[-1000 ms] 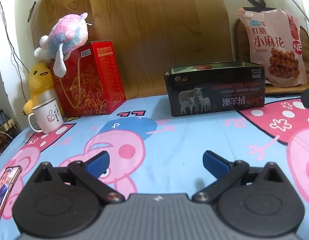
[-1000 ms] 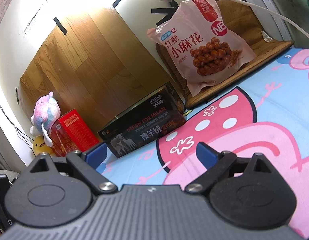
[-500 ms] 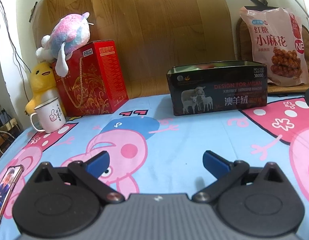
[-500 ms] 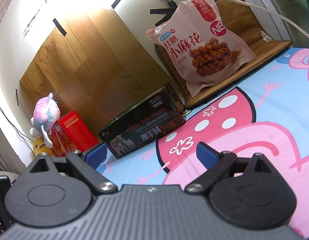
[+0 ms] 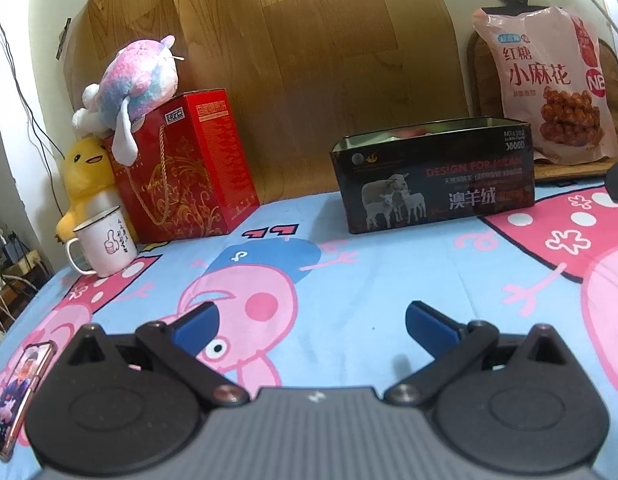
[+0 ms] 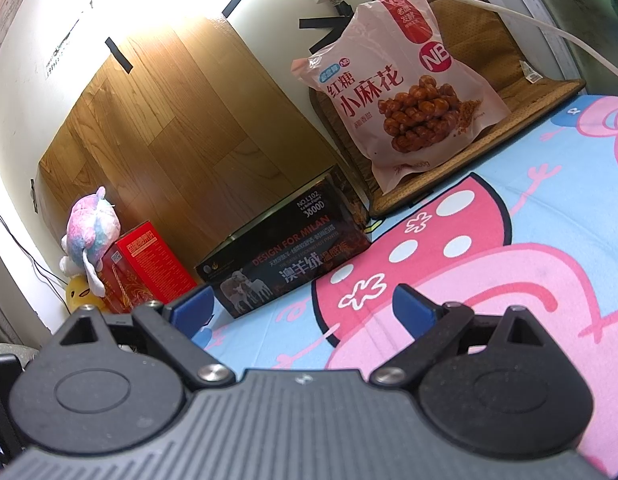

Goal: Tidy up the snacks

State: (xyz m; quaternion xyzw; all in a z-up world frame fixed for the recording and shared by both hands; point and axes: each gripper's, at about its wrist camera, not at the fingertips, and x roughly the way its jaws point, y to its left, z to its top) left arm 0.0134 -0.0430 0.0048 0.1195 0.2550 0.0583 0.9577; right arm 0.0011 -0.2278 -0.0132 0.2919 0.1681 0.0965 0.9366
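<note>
A pink snack bag [image 5: 549,88] of twisted dough sticks leans upright on a woven mat at the back right; it also shows in the right wrist view [image 6: 401,92]. A black open tin [image 5: 433,178] with sheep printed on it stands on the cartoon sheet, with something red and green just showing inside; it also shows in the right wrist view [image 6: 285,264]. My left gripper [image 5: 311,322] is open and empty, low over the sheet, well short of the tin. My right gripper [image 6: 303,306] is open and empty, to the right of the tin.
A red gift box [image 5: 185,168] with a plush toy [image 5: 129,88] on top stands at the back left, beside a yellow duck [image 5: 85,176] and a white mug [image 5: 103,242]. A phone [image 5: 17,396] lies at the front left. A wood-look panel [image 5: 309,60] covers the wall behind.
The left gripper's view has drifted slightly left, so the tin and bag sit further right in frame. The right gripper has barely moved. Both stay open.
</note>
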